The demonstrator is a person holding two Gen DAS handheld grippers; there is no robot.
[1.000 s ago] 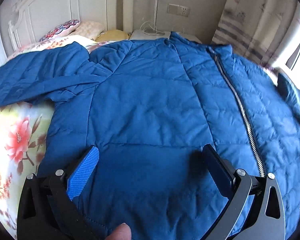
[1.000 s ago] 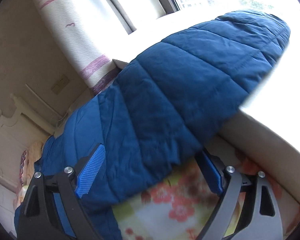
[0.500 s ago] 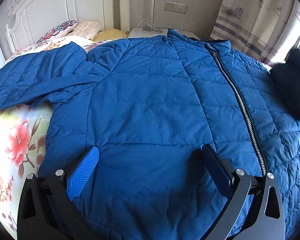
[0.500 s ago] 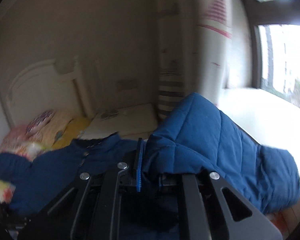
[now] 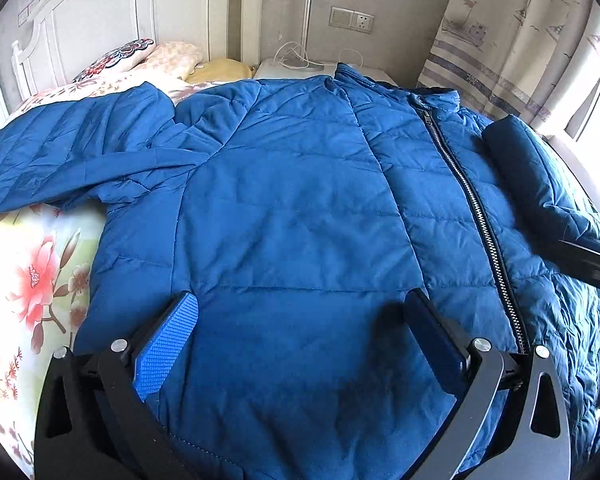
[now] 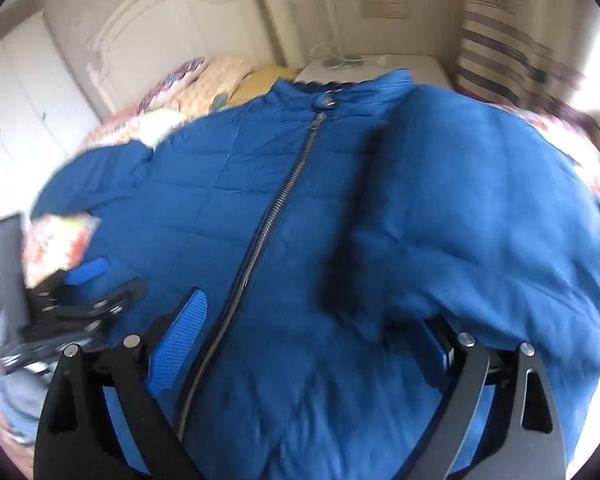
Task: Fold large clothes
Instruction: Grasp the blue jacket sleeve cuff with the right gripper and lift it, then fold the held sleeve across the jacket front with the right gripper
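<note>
Left wrist view, jacket: the blue quilted jacket (image 5: 300, 200) lies front-up across the floral bedspread (image 5: 32, 280), filling the middle of the frame, collar toward the top.
Left wrist view, sleeves: one sleeve (image 5: 72, 152) stretches to the upper left; the other sleeve (image 5: 528, 176) lies folded over the front at the right, beside the zipper (image 5: 472, 208), apparently the first fold.
Left wrist view, left gripper (image 5: 300, 320): jaws spread wide over the hem at the bottom, nothing gripped; likely poised there to steady the cloth.
Left wrist view, room: bare bedspread at lower left gives space; headboard (image 5: 140, 12) and nightstand (image 5: 312, 70) bound the top.
Right wrist view, right gripper (image 6: 316, 336): jaws have just been opening and stand wide above the jacket at the bottom centre, pressing on nothing.
Right wrist view, edges: blurred; the folded sleeve's edge runs down right of centre, the left gripper shows at the left edge.
</note>
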